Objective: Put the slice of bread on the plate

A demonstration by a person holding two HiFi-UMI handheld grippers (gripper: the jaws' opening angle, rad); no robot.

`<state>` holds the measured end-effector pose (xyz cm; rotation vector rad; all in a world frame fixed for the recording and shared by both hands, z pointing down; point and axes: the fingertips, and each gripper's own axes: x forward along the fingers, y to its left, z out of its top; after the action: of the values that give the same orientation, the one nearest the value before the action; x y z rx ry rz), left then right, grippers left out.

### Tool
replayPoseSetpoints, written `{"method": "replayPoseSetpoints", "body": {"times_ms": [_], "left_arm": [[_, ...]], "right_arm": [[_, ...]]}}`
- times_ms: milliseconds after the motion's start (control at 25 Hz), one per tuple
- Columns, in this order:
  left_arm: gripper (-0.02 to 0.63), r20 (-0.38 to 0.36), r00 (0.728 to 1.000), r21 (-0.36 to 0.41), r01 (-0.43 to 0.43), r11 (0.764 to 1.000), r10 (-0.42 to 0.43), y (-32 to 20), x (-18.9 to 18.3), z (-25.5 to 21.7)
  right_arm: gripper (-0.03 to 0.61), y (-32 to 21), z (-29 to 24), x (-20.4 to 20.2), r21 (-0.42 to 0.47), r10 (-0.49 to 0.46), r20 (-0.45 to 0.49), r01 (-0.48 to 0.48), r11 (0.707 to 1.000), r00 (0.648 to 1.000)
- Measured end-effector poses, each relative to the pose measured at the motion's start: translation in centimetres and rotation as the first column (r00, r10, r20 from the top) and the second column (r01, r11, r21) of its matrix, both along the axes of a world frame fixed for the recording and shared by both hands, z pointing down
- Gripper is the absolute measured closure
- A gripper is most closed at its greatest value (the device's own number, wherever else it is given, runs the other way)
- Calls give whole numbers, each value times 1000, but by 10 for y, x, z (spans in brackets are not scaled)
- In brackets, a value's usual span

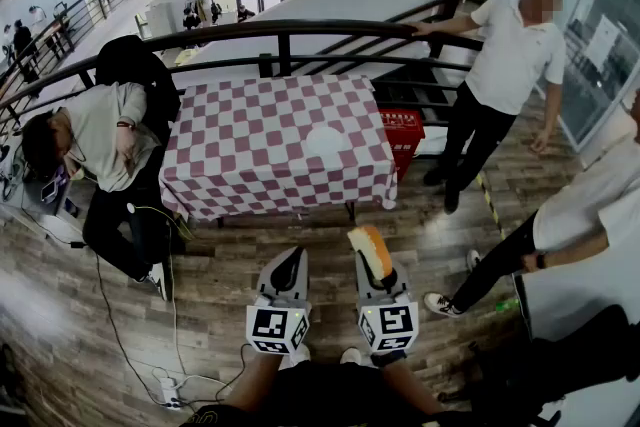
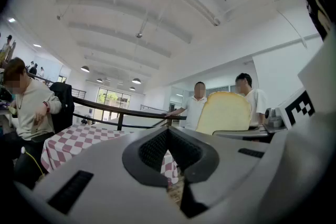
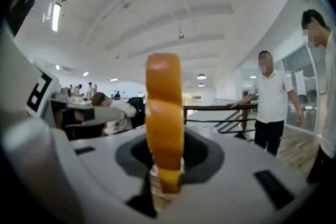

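Nearest, the left gripper (image 1: pixel 289 265) had its jaws pressed together with nothing in them, and beside it the right gripper (image 1: pixel 372 267) was clamped on the slice of bread (image 1: pixel 369 248), which stood on edge. A strip of wooden floor (image 1: pixel 300 237) lay open up to the near edge of the table (image 1: pixel 250 170), with a seated person (image 1: pixel 95 140) at its left side and a red crate (image 1: pixel 402 130), contents unclear, just beside its right. The white plate (image 1: pixel 327 143) sat right of the cloth's centre, and a railing (image 1: pixel 300 30) ran behind the far edge.

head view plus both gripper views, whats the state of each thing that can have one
slice of bread, upright, clamped edge-on in the right jaws
right gripper, shut on the slice of bread
left gripper, jaws together, empty
plate, empty, on the checked table
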<state>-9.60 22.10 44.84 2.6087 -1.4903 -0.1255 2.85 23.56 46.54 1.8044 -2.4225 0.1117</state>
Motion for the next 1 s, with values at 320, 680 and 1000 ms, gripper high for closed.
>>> {"method": "replayPoseSetpoints", "body": {"times_ms": [320,680,1000], "left_arm": [[594,30,1000,5,7,1000,-8,0,-37,4],[594,26,1000,-32,7,999,-6,0,-64,26],[594,26,999,-45,22,999,-21,-30,-69,37]], "right_arm": [[482,-9,0,-44,4,-22,-9,22,1000,1000],[482,-8,17,-84,-18,-62,4,62,998,998],[482,-49,24,-78,-21,-55,38,56,998,998]]}}
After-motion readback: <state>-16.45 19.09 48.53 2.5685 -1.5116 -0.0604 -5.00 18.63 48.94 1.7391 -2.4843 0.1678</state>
